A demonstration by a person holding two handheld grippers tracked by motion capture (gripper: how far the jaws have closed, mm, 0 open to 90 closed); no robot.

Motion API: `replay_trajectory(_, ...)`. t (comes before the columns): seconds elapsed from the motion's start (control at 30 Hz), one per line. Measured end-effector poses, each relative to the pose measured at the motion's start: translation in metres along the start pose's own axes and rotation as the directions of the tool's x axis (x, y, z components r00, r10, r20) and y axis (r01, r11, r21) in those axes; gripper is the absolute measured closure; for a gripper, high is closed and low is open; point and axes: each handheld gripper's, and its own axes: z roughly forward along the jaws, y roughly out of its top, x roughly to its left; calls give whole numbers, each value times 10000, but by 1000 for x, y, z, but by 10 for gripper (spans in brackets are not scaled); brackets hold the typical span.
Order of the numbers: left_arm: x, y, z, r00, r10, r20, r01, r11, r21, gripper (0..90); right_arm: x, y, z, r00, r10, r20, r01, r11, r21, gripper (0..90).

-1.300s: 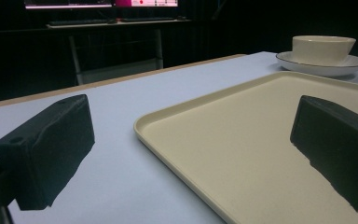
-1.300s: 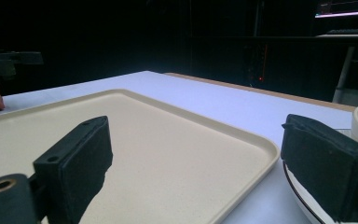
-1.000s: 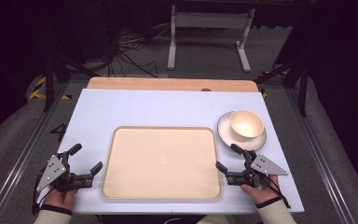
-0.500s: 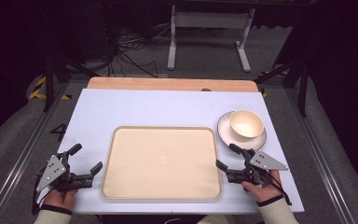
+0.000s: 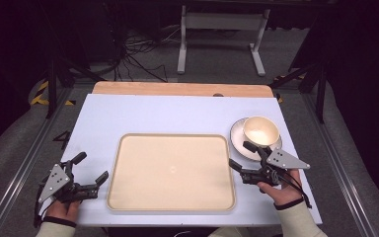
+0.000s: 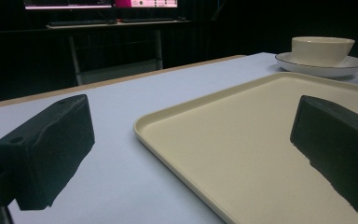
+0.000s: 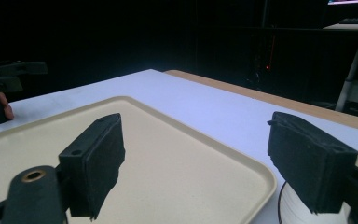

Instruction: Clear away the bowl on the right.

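Both grippers empty and spread wide, the right gripper [image 5: 246, 156] sits just short of the cup [image 5: 260, 131] on its saucer [image 5: 239, 140] beside the tray [image 5: 171, 171], far nearer than the left gripper [image 5: 91, 169]

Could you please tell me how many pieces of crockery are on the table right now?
2: a cream bowl sitting on a white saucer, both at the table's right side, just beyond the right hand-held gripper. The tray beside them is bare.
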Motion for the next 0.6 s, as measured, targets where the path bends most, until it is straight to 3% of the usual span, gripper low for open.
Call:
replay_trajectory(0.47, 0, 0, -1, 10000, 41, 17, -41, 10000, -59, 2, -8, 22, 4, 10000, -66, 10, 66, 10000, -21, 203)
replay_trajectory(0.6, 0, 0, -1, 10000, 25, 18, -24, 10000, -44, 2, -15, 25, 6, 9996, 278, 92, -279, 9996, 52, 198)
